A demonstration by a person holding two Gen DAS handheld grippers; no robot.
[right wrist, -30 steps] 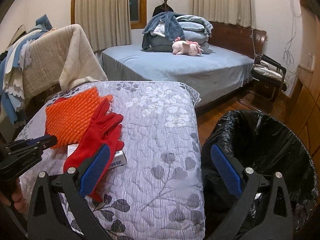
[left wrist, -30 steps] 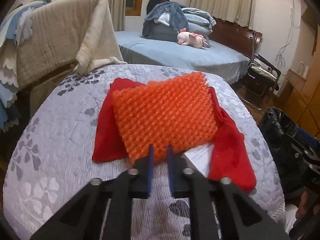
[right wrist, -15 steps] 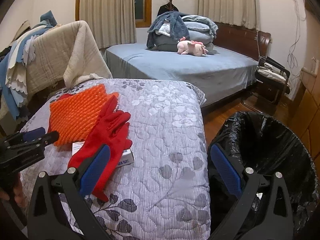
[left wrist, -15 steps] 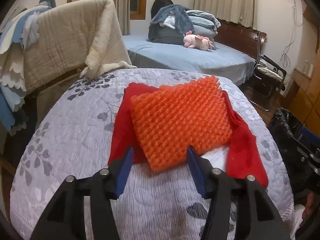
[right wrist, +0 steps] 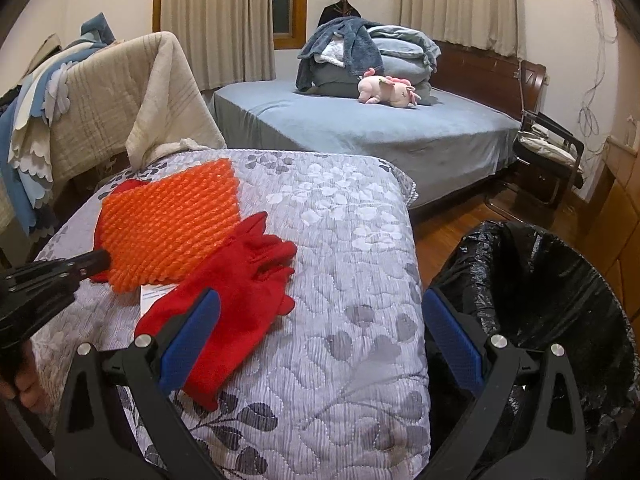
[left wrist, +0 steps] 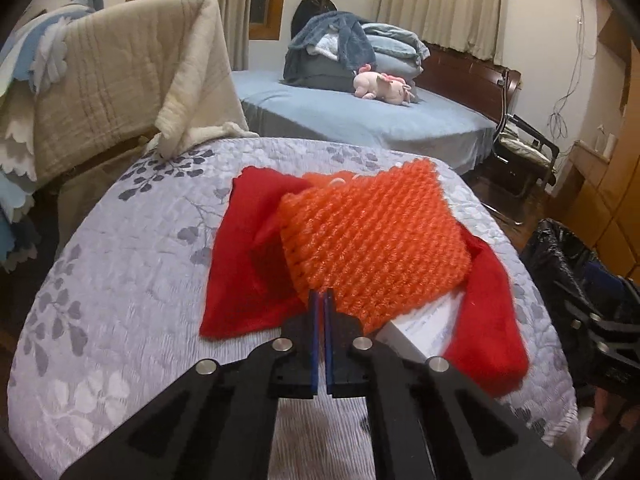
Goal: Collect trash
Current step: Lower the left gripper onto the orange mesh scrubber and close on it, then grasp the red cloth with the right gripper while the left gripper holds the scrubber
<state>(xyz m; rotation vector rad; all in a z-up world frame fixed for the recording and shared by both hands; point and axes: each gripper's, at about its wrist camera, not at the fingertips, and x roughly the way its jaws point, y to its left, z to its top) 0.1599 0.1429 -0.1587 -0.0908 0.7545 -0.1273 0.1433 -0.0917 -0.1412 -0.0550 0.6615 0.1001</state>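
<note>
While the left wrist view looks down along the left tongs (left wrist: 320,304), their blue pads stand pressed together at the near edge of the orange foam mesh (left wrist: 374,248) — the log reads the jaws as closing to their tightest, and the mesh edge seems pinched between the tips, though the exact bite is hidden. That mesh lies on a grey floral quilt (left wrist: 120,280), over red gloves (left wrist: 248,280) and partly over a white box (left wrist: 424,320). It looks feather-light, soft and springy, so a thin pinch at its rim should carry it; it may flop or drag a glove along with it. From the right wrist view, the right tongs (right wrist: 320,336) hang wide open and empty, one pad over a red glove, the other over the rim of the black bin bag (right wrist: 540,280), which stands just beside the quilt's right edge. Here the left tongs' tip meets the mesh at its lower left corner — a corner hold, my guess, so the sheet will likely dangle. The box is stiffer and would want a grip across its narrow sides.
</note>
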